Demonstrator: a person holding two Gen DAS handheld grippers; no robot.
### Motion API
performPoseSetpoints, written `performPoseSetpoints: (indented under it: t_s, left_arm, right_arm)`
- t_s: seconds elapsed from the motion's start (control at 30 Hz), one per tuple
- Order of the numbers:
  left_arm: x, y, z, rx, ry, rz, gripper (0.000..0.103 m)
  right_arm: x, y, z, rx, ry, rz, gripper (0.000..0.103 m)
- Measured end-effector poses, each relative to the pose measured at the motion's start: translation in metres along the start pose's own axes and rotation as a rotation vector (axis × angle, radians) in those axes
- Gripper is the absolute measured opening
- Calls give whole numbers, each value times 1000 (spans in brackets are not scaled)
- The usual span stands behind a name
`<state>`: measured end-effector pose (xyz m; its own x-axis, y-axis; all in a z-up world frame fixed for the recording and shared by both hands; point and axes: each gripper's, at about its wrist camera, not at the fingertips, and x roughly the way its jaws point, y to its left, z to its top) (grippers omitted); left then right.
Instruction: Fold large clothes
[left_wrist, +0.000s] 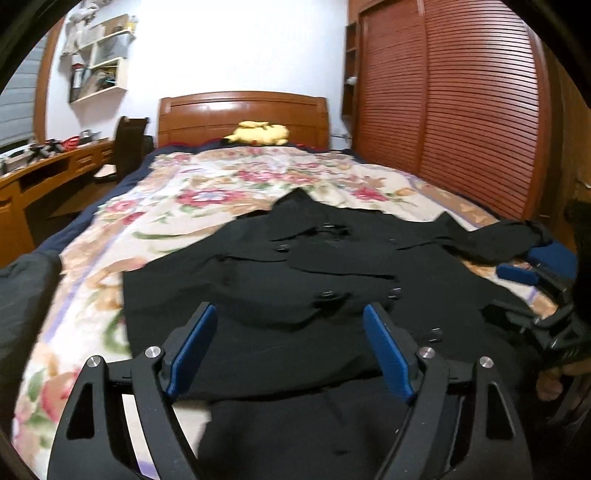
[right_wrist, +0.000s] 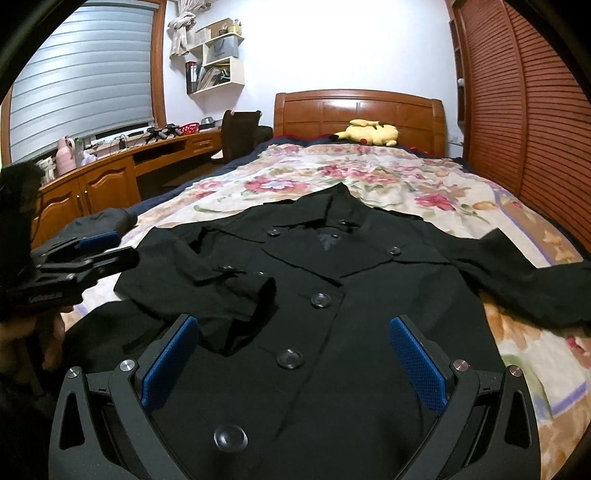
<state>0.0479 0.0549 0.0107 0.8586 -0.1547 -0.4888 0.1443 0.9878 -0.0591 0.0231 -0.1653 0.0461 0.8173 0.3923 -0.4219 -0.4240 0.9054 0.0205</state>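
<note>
A black double-breasted coat (right_wrist: 351, 280) lies front up on the floral bedspread (right_wrist: 369, 177), collar toward the headboard. Its left sleeve (right_wrist: 229, 291) is folded across the chest; its right sleeve (right_wrist: 524, 284) stretches out to the right. It also shows in the left wrist view (left_wrist: 314, 280). My left gripper (left_wrist: 291, 314) is open and empty above the coat's lower left part; it also shows in the right wrist view (right_wrist: 107, 245). My right gripper (right_wrist: 295, 325) is open and empty above the coat's lower front; it shows at the right in the left wrist view (left_wrist: 528, 266).
A yellow plush toy (right_wrist: 373, 134) lies by the wooden headboard (right_wrist: 358, 107). A wooden desk (right_wrist: 110, 173) with a chair (right_wrist: 240, 129) runs along the left wall. A slatted wardrobe (right_wrist: 535, 110) stands at the right. Dark bedding (left_wrist: 22, 295) lies at the bed's left edge.
</note>
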Motion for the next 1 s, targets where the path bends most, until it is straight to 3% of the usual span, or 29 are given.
performPoseSetpoints:
  t_s: [0.37, 0.8, 0.87, 0.97, 1.0]
  left_arm:
    - [0, 41, -17, -37, 26, 43, 82]
    - [2, 52, -27, -42, 43, 24, 82]
    - [2, 53, -28, -41, 47, 22, 82]
    - [2, 53, -29, -40, 49, 24, 82]
    - [2, 53, -29, -41, 48, 23, 82]
  right_arm:
    - [64, 15, 39, -60, 60, 58, 94]
    - [141, -1, 15, -51, 292, 157, 90]
    - [146, -4, 12, -60, 316, 164, 85]
    - [146, -7, 13, -60, 325, 183, 60]
    - [146, -11, 12, -58, 325, 186, 58]
